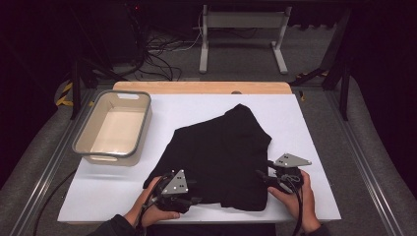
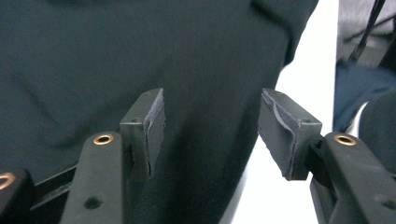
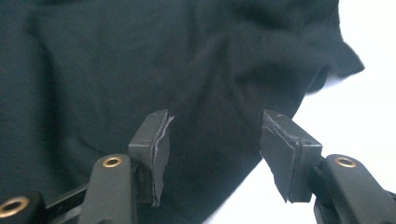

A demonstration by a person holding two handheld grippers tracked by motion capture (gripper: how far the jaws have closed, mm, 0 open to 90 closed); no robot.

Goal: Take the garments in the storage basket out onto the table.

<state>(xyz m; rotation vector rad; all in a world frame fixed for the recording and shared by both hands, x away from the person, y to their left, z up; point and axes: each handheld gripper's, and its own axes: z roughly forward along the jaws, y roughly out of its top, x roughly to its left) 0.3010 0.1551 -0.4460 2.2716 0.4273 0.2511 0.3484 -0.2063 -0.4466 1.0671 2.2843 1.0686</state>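
A black garment (image 1: 221, 152) lies crumpled and roughly flat on the white tabletop (image 1: 305, 128). My left gripper (image 1: 196, 191) rests at the garment's front left corner, held in a hand and pointing right. In the left gripper view its jaws (image 2: 210, 130) stand open over the dark cloth (image 2: 140, 46), pressing on nothing. My right gripper (image 1: 263, 168) sits at the garment's front right edge and points left. Its jaws (image 3: 212, 149) are open too, with the cloth's edge (image 3: 140, 56) lying beneath the gap.
A grey-rimmed beige tub (image 1: 142, 125) stands empty at the table's left rear. A wooden strip (image 1: 201, 87) runs along the far edge. Beyond it, a white frame (image 1: 243, 29) and cables lie on the floor. Bare white surface shows to the right of the garment.
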